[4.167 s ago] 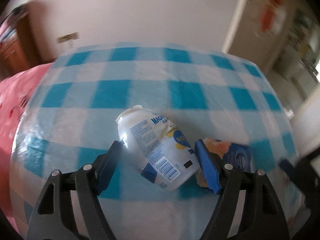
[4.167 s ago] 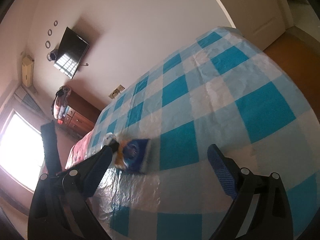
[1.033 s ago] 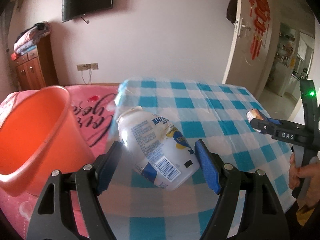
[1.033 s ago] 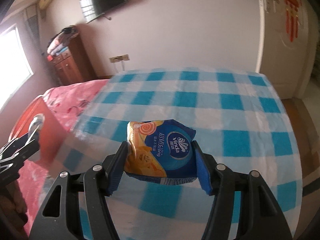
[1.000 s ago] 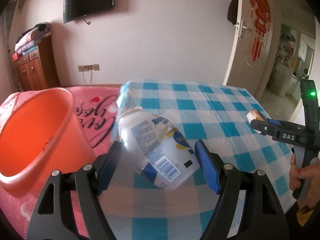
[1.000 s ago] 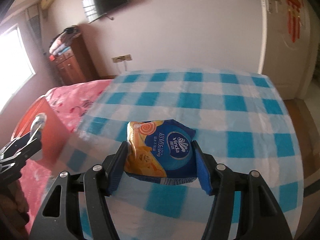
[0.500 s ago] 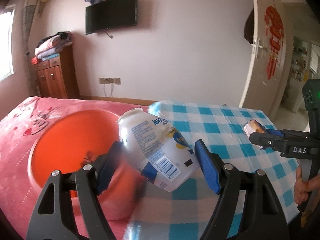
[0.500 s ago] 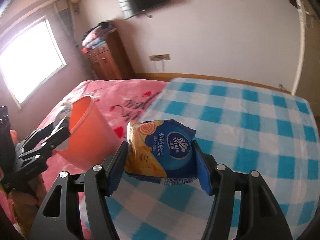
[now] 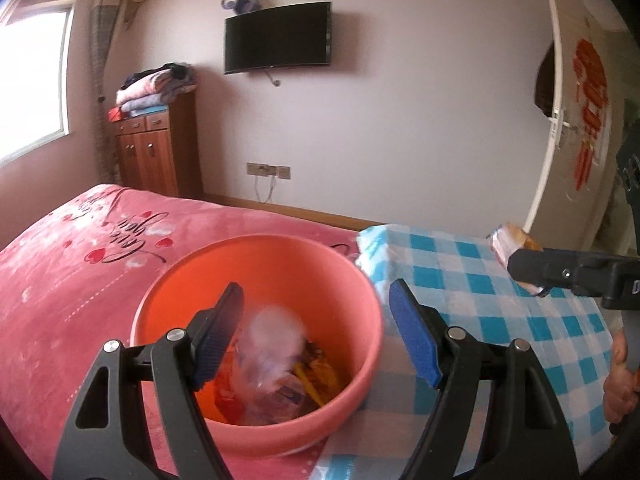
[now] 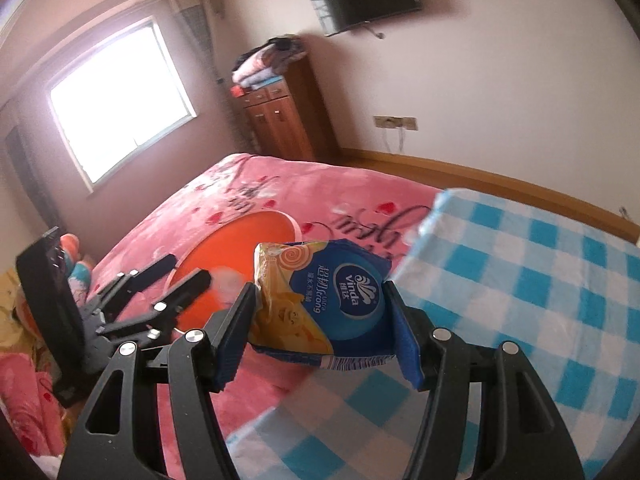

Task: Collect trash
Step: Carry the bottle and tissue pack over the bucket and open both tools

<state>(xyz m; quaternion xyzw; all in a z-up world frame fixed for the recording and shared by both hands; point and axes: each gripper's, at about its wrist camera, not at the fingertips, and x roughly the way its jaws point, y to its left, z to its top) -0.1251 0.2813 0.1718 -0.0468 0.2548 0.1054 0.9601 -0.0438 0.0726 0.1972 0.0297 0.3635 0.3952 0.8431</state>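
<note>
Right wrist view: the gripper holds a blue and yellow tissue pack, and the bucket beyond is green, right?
No: the bucket is orange, as the right wrist view shows. The right gripper does hold the blue and yellow tissue pack.

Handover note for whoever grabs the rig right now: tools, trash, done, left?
Left tool: open, empty, over the orange bucket.
Right tool: shut on the tissue pack, off to the bucket's side over the checked cloth, not yet above it.
White bottle: blurred, inside the bucket, clear of the pads, above other trash.
Done: bottle binned.
Left: bring the pack over the bucket and release it.
</note>
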